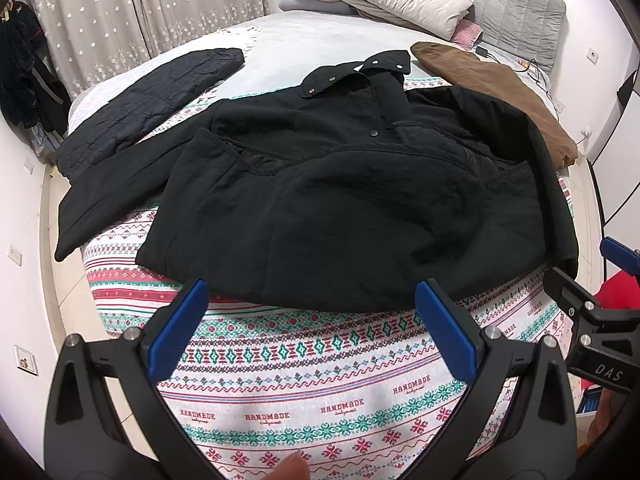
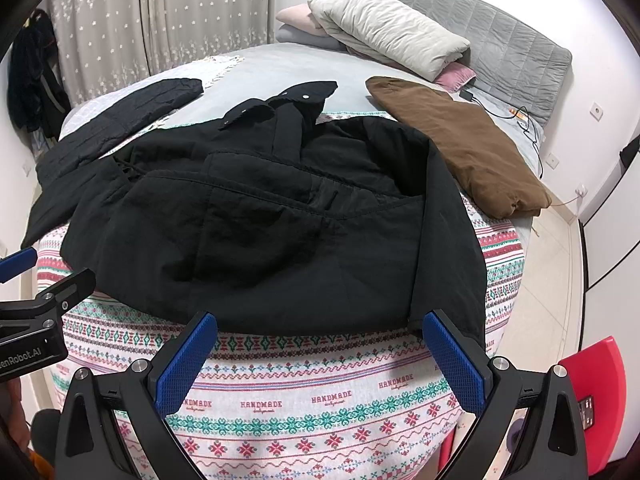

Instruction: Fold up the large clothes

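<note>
Black coat (image 1: pixel 340 200) spread on patterned blanket (image 1: pixel 320 360) at bed's near end, collar toward 12 o'clock, one sleeve out toward 9 o'clock. Left gripper (image 1: pixel 312 328) released, fingers wide apart, hovering just short of hem at 6 o'clock. Right gripper (image 2: pixel 320 360) likewise released, empty, near hem. Brown garment (image 2: pixel 460 148) at 2 o'clock, dark folded garment (image 2: pixel 132 108) at 10 o'clock, pillows (image 2: pixel 384 28) at 12 o'clock.

Black jacket (image 1: pixel 352 200) lies partly folded, collar away, on the patterned blanket (image 1: pixel 320 380).
</note>
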`<control>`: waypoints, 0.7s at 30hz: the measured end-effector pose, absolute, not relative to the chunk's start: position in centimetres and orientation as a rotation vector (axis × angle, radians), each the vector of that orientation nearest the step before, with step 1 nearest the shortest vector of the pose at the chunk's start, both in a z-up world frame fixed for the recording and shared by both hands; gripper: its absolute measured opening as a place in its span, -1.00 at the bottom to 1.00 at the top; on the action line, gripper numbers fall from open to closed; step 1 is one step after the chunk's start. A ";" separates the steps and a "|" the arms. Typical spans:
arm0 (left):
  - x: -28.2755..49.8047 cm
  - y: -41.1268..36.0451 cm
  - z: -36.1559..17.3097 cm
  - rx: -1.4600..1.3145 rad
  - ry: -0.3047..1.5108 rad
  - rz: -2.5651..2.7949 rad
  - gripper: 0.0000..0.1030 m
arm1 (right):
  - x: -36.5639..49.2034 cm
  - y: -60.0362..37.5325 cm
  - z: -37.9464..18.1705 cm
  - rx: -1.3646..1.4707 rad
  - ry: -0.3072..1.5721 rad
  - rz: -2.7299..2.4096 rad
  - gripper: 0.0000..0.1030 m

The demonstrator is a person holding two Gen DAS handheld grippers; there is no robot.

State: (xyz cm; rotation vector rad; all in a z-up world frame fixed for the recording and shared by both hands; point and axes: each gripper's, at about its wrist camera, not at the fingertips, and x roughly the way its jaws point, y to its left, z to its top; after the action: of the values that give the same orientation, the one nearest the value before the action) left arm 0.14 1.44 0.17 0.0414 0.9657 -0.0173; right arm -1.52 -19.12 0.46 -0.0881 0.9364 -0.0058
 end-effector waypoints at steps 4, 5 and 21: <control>0.1 1.4 0.2 0.041 0.966 -0.017 1.00 | -1.5 -19.1 0.4 -0.090 0.938 -0.006 1.00; 0.1 1.4 0.2 0.041 0.966 -0.017 1.00 | -1.6 -19.1 0.4 -0.090 0.939 -0.006 1.00; 0.2 1.7 0.0 0.049 0.964 -0.008 1.00 | -1.7 -19.3 0.1 -0.095 0.943 -0.005 1.00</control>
State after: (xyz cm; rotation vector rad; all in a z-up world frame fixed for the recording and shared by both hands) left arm 0.16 1.67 0.04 0.0489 0.9642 -0.0080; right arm -1.67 -19.31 0.09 -0.0950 0.9426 -0.0049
